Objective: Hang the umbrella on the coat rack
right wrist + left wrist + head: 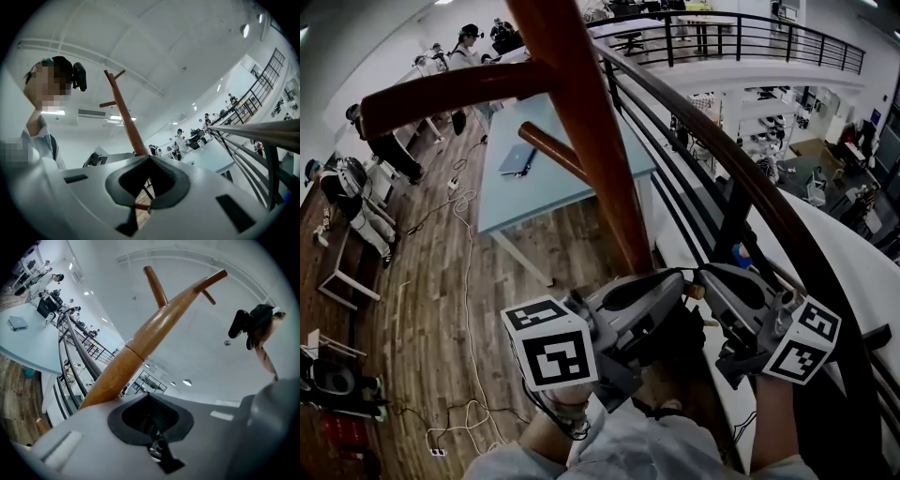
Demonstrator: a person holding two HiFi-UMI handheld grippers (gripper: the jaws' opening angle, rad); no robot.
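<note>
- The left gripper (670,286), at 6 o'clock in the head view, has its jaws pressed together and pinches nothing.
- The right gripper (714,281), at 5 o'clock, is likewise closed and empty, its tips near the left one's.
- The coat rack (598,131) rises from just beyond both tips toward 12 o'clock, and one peg (441,94) reaches to 10 o'clock.
- The umbrella cannot be made out in any view.
- A black railing (750,178) curves from 12 to 4 o'clock.
- A pale blue table (553,187) stands at 11 o'clock on the wood floor (422,309).
</note>
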